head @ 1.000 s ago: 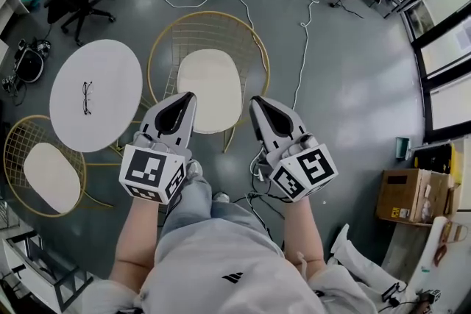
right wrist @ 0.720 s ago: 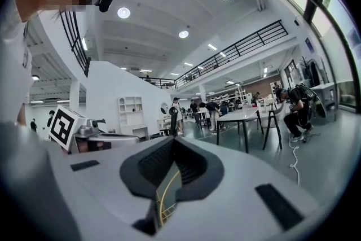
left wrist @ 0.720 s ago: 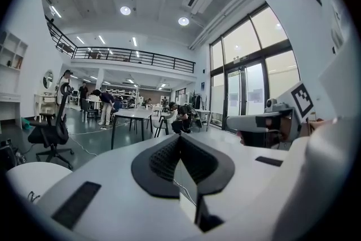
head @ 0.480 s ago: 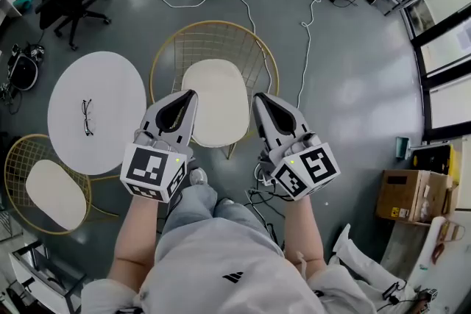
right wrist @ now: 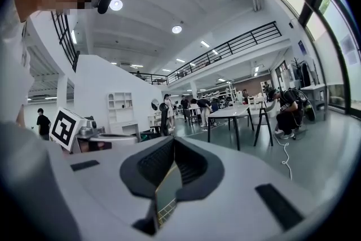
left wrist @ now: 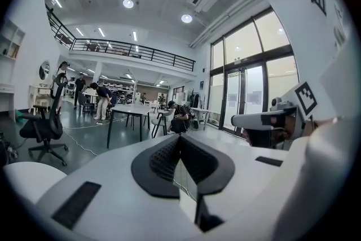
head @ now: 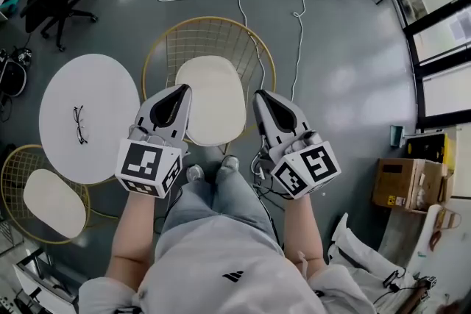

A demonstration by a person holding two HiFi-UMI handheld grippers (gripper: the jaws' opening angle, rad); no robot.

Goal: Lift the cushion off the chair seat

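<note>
A cream cushion (head: 211, 98) lies on the seat of a gold wire chair (head: 218, 20) right in front of me in the head view. My left gripper (head: 183, 89) hangs above the cushion's left edge, jaws shut and empty. My right gripper (head: 259, 95) hangs above the chair's right rim, also shut and empty. Both point almost level, well above the seat, and touch nothing. In the left gripper view the left gripper (left wrist: 179, 138) shows closed jaws against the hall. The right gripper (right wrist: 172, 141) looks the same in its own view.
A round white table (head: 99, 95) with glasses (head: 78, 124) stands left of the chair. A second gold chair (head: 9, 167) with its cushion sits at lower left. A white cable (head: 299, 37) trails over the floor on the right. A cardboard box (head: 401, 191) stands far right.
I have stepped closer to the chair: my feet now stand at its front edge. Both grippers moved forward with me, still shut, and now flank the cushion.
</note>
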